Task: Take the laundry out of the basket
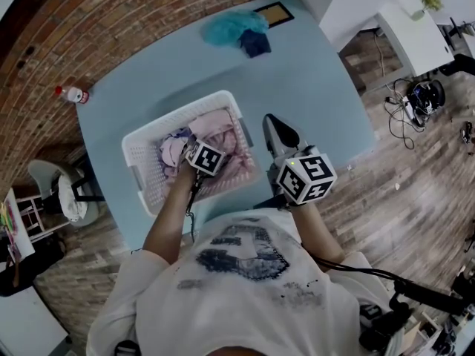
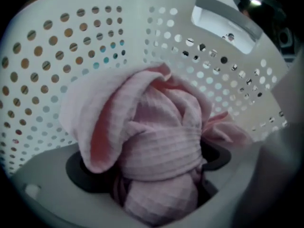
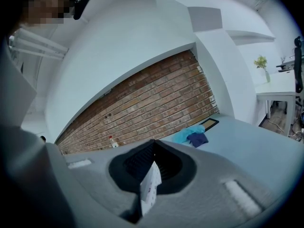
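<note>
A white perforated basket [image 1: 148, 158] stands on the light-blue table [image 1: 319, 87], with crumpled pink laundry [image 1: 223, 136] in it. My left gripper [image 1: 202, 154] points steeply down into the basket. In the left gripper view the left gripper [image 2: 149, 160] is open, and a bundle of pink ribbed cloth [image 2: 156, 137] bulges up between its wide-set jaws, with the basket wall [image 2: 57, 56] behind. My right gripper [image 1: 274, 128] hovers beside the basket's right side, nearly level, and is shut [image 3: 153, 144]. A small white slip [image 3: 149, 189] stands in the seam between its pads.
A teal cloth [image 1: 230, 27] and a dark blue cloth [image 1: 256, 43] lie at the table's far end beside a framed board [image 1: 274, 13]. A small bottle [image 1: 72, 93] stands at the far left corner near the brick wall. A chair [image 1: 56, 191] stands left of the table.
</note>
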`<state>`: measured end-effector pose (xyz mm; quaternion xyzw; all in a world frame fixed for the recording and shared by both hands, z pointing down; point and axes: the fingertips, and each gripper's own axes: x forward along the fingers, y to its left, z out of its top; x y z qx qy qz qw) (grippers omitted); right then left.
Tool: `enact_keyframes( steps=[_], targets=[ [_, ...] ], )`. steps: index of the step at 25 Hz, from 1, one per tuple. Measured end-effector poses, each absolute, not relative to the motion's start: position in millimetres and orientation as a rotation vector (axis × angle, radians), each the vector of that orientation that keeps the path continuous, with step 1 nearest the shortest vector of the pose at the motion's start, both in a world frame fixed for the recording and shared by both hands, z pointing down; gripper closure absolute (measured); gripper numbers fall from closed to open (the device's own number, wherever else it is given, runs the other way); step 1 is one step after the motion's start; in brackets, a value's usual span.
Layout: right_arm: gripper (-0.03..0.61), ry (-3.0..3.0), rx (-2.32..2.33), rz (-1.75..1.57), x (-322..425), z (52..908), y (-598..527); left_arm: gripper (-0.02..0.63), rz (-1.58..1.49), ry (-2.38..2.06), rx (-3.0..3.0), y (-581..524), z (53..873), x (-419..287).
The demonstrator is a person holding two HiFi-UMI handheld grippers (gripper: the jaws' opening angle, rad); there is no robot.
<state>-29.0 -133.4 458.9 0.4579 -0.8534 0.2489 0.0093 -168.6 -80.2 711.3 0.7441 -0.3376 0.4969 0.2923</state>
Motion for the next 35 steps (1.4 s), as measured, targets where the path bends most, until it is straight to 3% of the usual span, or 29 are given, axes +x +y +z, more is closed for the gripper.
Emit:
enact_keyframes(
  steps=[3, 7, 15, 35],
  targets=[
    [0.581, -2.666, 1.424, 0.784, -30, 460, -132, 0.071, 1.342, -0.848, 2.005, -68, 724, -161],
    [0.581, -2.666, 1.428, 0.790, -29, 459, -133, 0.178, 1.429, -0.812, 2.100, -61, 722, -157],
    [0.581, -2.664, 1.440, 0.796, -30, 456, -131, 0.298, 1.497, -0.747, 2.176, -55, 708, -155],
    [0.581, -2.670, 1.458, 0.808, -49, 447, -110, 0.347, 1.016, -0.908, 2.349, -71, 604, -169]
  ],
)
